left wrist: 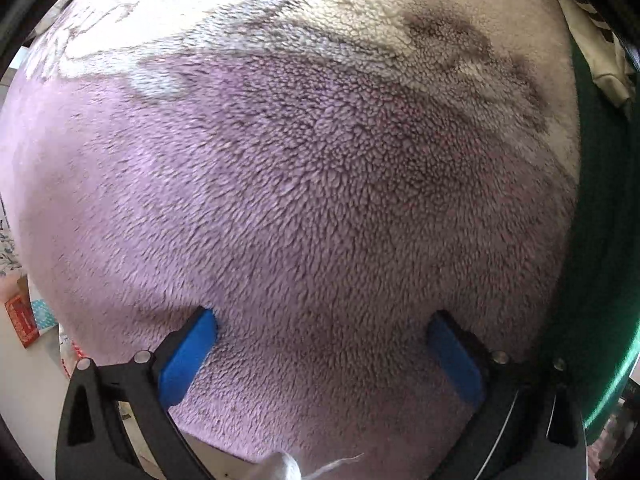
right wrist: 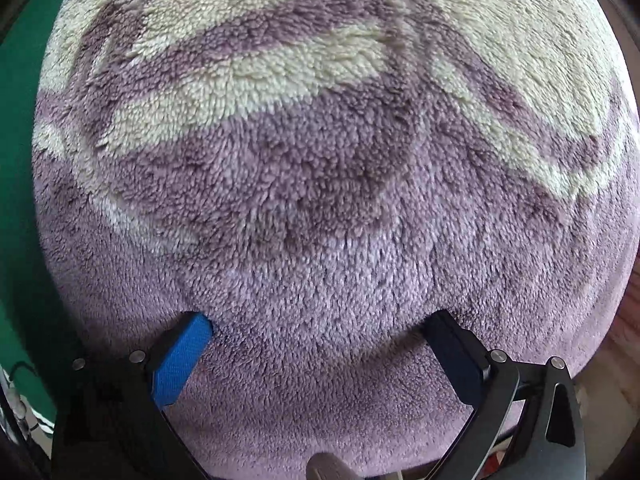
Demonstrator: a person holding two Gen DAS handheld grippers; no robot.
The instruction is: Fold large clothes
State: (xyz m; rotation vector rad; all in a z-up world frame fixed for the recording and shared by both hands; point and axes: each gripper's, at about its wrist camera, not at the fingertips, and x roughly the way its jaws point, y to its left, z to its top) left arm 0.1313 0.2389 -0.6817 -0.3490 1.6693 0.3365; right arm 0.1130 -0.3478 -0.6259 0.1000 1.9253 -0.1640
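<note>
The left gripper (left wrist: 322, 330) points almost straight down onto a thick fleece garment in lilac with cream-white patterning (left wrist: 304, 184). Its jaws stand wide, the blue pads (left wrist: 188, 360) set far apart with their tips sunk a little into the pile, and nothing is pinched between them. The fleece fills nearly the whole left wrist view. At the left edge a strip of pale surface shows, with a small red box (left wrist: 22, 322) on it. At the right edge runs a dark green cloth-covered worktop (left wrist: 600, 240), and a folded cream fabric piece with dark markings (left wrist: 600, 40) lies in its far right corner.

The right gripper (right wrist: 320, 330) is tilted steeply down onto the same garment and is likewise spread wide, with its pads resting on the pile and holding nothing. In the right wrist view the green worktop shows along the left edge, so the garment lies on the worktop between the two strips of green, and its near hem hangs just under both grippers.

As I judge it, this is a pause between folds: both tongs are free and pressing or smoothing the cloth. How many layers lie here cannot be told. The next move calls for finding an edge or corner on each side, closing both tongs on it through the thick pile, and lifting evenly so the fold lands square.
</note>
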